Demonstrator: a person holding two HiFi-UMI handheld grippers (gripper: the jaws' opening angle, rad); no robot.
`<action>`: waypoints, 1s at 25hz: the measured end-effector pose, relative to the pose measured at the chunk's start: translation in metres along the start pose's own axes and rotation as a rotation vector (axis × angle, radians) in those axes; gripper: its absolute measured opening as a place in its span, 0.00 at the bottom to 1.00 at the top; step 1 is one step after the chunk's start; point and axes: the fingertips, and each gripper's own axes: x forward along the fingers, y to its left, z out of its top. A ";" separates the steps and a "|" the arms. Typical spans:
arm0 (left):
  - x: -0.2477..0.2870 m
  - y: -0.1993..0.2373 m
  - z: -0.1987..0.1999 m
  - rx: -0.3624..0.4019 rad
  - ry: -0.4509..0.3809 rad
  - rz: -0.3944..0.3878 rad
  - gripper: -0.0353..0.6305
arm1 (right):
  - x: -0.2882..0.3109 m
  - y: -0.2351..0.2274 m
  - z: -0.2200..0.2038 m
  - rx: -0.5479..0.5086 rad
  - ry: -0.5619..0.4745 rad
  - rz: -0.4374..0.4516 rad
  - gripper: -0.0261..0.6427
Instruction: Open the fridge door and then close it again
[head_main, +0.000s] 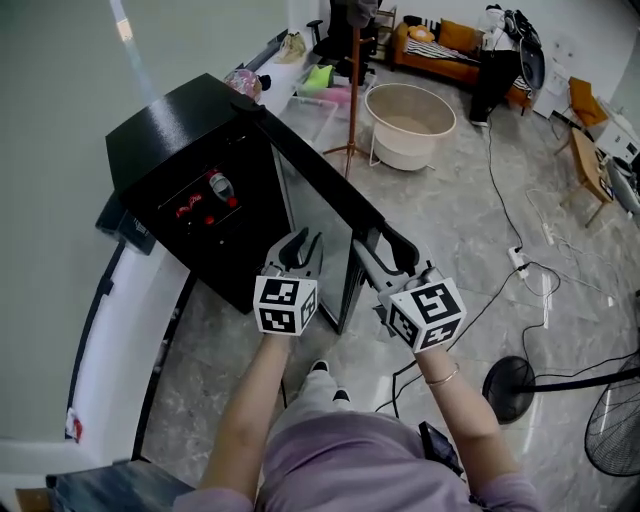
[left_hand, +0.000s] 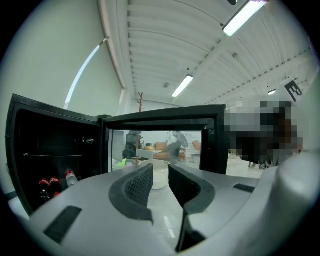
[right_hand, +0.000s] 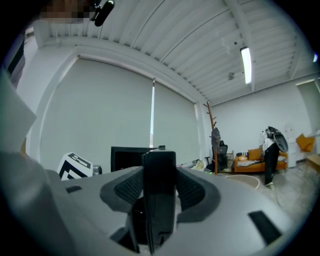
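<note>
Head view: black fridge (head_main: 165, 150) at left, door (head_main: 318, 205) swung open; right gripper (head_main: 392, 246) clamped on door's top edge; left gripper (head_main: 301, 243) beside it, jaws slightly parted, empty.

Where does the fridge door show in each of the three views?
Head view: fridge door swung open at centre, its free edge in the right gripper.
Left gripper view: fridge door at centre, glass in a black frame, beyond the jaws.
Right gripper view: fridge door edge-on, clamped between the jaws.
Shared landmark: the wooden coat stand.
</note>
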 end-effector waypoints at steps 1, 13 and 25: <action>0.004 0.001 0.001 -0.002 0.000 -0.005 0.18 | 0.000 -0.004 -0.001 0.000 -0.002 -0.009 0.35; 0.052 0.003 0.011 -0.007 -0.017 -0.076 0.18 | 0.000 -0.041 -0.005 0.020 -0.026 -0.090 0.35; 0.085 0.009 0.016 0.008 -0.015 -0.130 0.18 | 0.001 -0.077 -0.006 0.027 -0.032 -0.222 0.34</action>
